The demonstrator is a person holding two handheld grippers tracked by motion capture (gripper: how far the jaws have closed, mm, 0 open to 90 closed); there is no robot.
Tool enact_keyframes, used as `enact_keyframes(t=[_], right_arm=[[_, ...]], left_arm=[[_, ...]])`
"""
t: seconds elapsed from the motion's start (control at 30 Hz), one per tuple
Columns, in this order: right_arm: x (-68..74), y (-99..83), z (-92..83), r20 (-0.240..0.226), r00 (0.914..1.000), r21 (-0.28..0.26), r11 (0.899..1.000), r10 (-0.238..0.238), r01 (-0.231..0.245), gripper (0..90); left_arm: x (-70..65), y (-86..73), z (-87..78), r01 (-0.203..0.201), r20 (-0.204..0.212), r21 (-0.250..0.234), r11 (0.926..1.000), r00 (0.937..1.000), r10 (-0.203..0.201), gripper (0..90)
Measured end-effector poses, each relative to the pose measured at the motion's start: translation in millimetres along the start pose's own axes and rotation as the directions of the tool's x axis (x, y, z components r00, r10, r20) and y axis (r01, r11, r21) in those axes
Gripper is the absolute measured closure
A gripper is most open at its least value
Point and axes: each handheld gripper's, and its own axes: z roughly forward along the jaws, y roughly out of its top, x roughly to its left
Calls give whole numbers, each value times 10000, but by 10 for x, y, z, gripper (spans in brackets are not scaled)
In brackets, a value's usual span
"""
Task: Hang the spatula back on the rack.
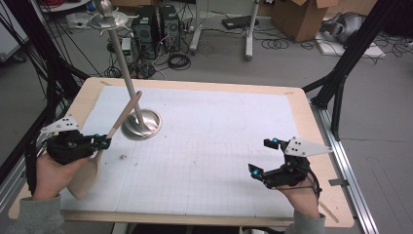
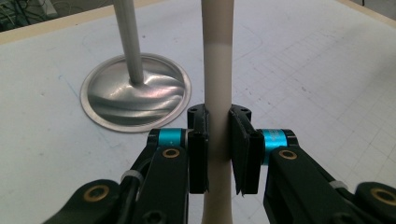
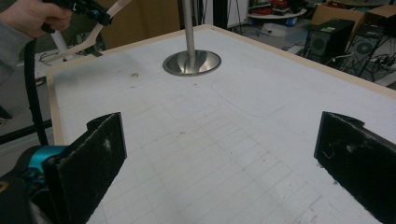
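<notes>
While the left gripper (image 2: 218, 154) clamps its two black jaws tight on the handle of a wooden spatula (image 2: 217, 70), the handle runs up between the pads and out past the top edge of the left gripper view. Seen from the high view, same left gripper (image 1: 103, 142) sits at the table's left edge, held in the person's left hand (image 1: 51, 173); the spatula (image 1: 95, 161) lies tilted, broad blade down toward the near-left corner, thin handle end angled up toward the metal stand (image 1: 141, 123). Handle tip is near the stand's pole, contact cannot be told. Stand has a round shiny base flat on the white gridded mat (image 1: 204, 146), with a slim pole rising from its middle and leaning toward the far left. Right gripper (image 1: 265, 158) is well apart, at the right side of the table, jaws spread wide with nothing between them; right gripper view shows both black pads (image 3: 95, 149) far apart over bare mat. Right hand (image 1: 302, 197) holds it from below. Mat covers most of the wooden table (image 1: 299, 105). Beyond the table: computer towers (image 1: 155, 27), cables, cardboard box (image 1: 304, 17) on the floor.
</notes>
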Motion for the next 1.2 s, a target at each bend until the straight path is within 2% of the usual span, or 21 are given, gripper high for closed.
enact_keyframes(t=[0.17, 0.37, 0.77, 1.2], right_arm=[[2, 0, 8, -4, 10000, 24, 10000, -4, 4, 13], [6, -3, 22, -35, 10000, 91, 10000, 24, -24, 13], [3, -10, 44, -2, 10000, 161, 9999, 15, -15, 13], [-1, -19, 42, 15, 10000, 171, 9999, -3, 3, 13]], left_arm=[[80, 23, -101, 89, -127, -136, 9999, 9999, -91, 780], [154, 69, -222, 39, -473, -117, 9999, 9989, -45, 780], [279, 207, -469, 123, -709, -609, 9981, 9973, -166, 780], [412, 296, -612, 88, -1181, -874, 9961, 9928, -191, 781]])
